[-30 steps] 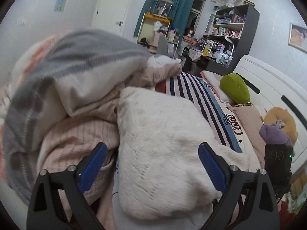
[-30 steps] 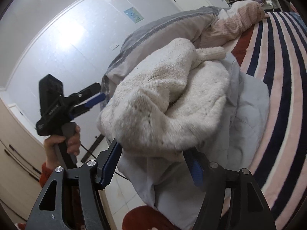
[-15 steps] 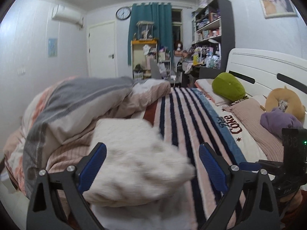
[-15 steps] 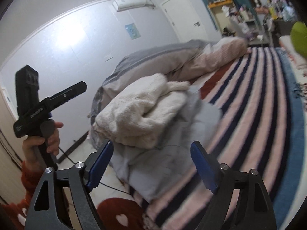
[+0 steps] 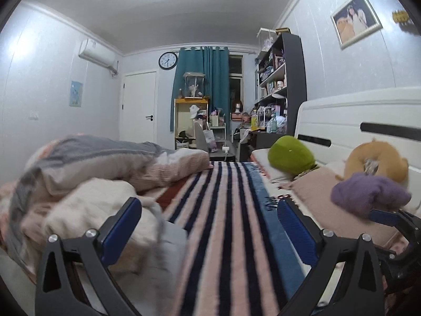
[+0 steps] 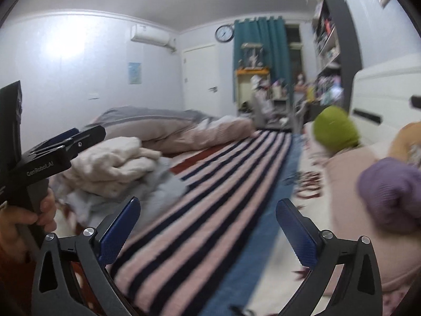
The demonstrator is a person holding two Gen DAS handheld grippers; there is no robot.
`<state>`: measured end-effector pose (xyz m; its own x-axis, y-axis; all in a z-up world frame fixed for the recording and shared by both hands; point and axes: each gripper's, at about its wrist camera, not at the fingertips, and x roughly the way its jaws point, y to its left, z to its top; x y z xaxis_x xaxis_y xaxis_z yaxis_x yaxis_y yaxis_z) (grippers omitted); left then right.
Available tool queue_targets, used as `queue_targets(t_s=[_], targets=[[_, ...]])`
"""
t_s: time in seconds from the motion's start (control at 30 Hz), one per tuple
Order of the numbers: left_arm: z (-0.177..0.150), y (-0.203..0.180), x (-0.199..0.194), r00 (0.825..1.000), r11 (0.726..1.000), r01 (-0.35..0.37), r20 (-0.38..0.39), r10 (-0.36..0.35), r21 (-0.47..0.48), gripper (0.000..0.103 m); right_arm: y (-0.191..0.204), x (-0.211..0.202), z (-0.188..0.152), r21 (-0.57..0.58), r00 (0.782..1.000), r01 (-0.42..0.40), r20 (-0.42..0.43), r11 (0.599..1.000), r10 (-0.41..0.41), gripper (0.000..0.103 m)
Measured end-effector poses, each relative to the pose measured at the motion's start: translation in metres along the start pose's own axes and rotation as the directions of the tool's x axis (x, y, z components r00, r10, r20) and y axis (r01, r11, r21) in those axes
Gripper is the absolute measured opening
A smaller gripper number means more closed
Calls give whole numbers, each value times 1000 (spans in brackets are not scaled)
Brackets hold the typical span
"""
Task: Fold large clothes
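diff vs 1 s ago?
Both grippers have backed away and tilted up from the cream sweater: a second ago it filled both views between the fingers. The left gripper and right gripper are open and empty. Sweater remains heaped on the grey garment.

The cream sweater (image 5: 86, 210) looked fluffy knit, the striped blanket (image 5: 231, 226) soft plush, the claw pads (image 6: 118, 226) textured blue rubber

"GenRobot.AI" on left hand-held gripper (image 6: 76, 138) body
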<state>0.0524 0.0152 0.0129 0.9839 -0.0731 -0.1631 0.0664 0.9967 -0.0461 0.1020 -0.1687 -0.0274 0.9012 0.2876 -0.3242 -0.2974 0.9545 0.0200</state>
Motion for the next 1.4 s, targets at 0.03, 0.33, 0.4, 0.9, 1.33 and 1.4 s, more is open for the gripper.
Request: queue_targets(t_s=[0.03, 0.33, 0.4, 0.9, 1.33, 1.4], targets=[[-3, -6, 0, 1000, 1000, 4, 3, -4, -5, 102, -4, -7, -1, -6, 1000, 11, 10, 1000, -11, 103], [-17, -35, 3, 1000, 1000, 7, -6, -7, 26, 102, -27, -50, -13, 19, 995, 62, 74, 998, -63, 103], [-18, -34, 7, 1000, 1000, 9, -15, -8, 28, 102, -30, -54, -14, 31, 995, 57, 79, 998, -59, 103], [-24, -26, 12, 1000, 999, -4, -28, 5, 40, 102, -26, -56, -13, 47, 993, 78, 89, 996, -82, 103], [-28, -18, 13, 999, 999, -19, -40, 20, 38, 102, -27, -58, -13, 40, 993, 83, 87, 996, -86, 103], [-29, -18, 14, 999, 999, -21, -42, 23, 38, 102, -26, -58, -13, 40, 992, 84, 86, 996, -87, 103]])
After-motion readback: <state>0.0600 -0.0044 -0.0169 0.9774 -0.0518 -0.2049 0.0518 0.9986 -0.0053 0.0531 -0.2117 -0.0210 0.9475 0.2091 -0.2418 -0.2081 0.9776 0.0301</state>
